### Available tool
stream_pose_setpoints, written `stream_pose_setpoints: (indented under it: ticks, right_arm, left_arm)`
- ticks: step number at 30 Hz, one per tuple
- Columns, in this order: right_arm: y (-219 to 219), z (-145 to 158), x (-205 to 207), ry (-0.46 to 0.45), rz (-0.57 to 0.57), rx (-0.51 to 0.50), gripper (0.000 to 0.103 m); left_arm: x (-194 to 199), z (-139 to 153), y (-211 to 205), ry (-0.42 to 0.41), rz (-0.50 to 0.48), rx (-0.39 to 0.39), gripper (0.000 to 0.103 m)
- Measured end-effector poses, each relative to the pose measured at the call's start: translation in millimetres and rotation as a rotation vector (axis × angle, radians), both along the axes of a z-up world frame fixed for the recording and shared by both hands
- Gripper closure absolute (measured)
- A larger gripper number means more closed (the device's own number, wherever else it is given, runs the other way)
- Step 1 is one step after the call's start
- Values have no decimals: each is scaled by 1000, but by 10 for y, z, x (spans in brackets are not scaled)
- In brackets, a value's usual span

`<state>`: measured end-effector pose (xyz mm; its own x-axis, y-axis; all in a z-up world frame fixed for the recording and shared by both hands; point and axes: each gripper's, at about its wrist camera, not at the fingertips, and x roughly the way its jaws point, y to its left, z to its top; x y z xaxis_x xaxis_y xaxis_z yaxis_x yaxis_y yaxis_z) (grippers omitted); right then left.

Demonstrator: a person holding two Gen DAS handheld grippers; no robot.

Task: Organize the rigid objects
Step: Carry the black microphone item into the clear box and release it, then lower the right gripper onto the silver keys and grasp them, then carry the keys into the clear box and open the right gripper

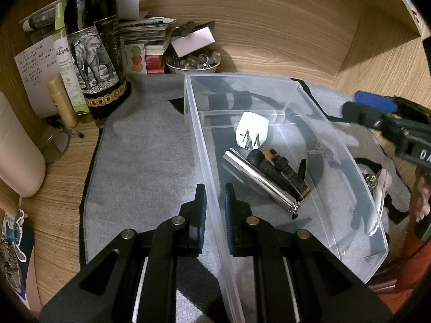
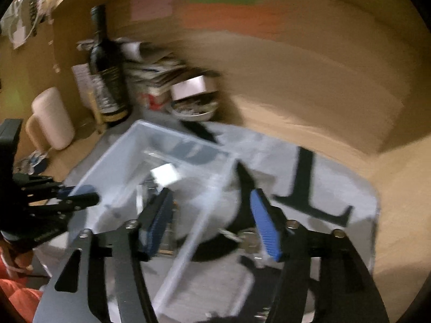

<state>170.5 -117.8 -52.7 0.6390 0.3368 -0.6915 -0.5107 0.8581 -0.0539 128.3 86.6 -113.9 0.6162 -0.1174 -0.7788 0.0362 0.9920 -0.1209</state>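
Note:
A clear plastic bin [image 1: 269,80] sits on a grey mat [image 1: 150,148]. Inside lie a white plug adapter [image 1: 252,130], a silver tube [image 1: 258,179] and a black and gold lighter-like tool [image 1: 282,171]. My left gripper [image 1: 215,207] is shut on the bin's left wall, one pad on each side. My right gripper [image 2: 212,223] is open and empty above the bin's right wall [image 2: 196,228]; its view is blurred. It also shows in the left wrist view [image 1: 377,113]. Keys [image 2: 242,238] and a silver object [image 1: 379,185] lie on the mat outside the bin's right wall.
A dark wine bottle [image 1: 94,45], small tubes [image 1: 63,102], a paper stack [image 1: 145,32] and a bowl of stones [image 1: 192,63] crowd the back left corner. A white cylinder [image 1: 16,153] lies at left. Wooden walls enclose the desk.

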Motion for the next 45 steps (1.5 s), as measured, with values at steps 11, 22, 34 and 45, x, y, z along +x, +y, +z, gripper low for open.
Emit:
stream_pose_setpoints:
  ticks: [11,22,34,45]
  right_arm:
    - [-519,-285,175,87,-138,-68,39]
    - [-485,-826,392,298,-78,-104,40]
    - [-287,-984,608,354,-48,-136,52]
    - [-308,-934,633,332,-59,-88,81]
  left_arm:
    - [-8,-2,-9,1,9,7,90]
    - [-16,0,-6,4,13,13,90]
    - [-22,0,5,3,13,5,90]
    - [-29,-7,-2,3,13,1,90]
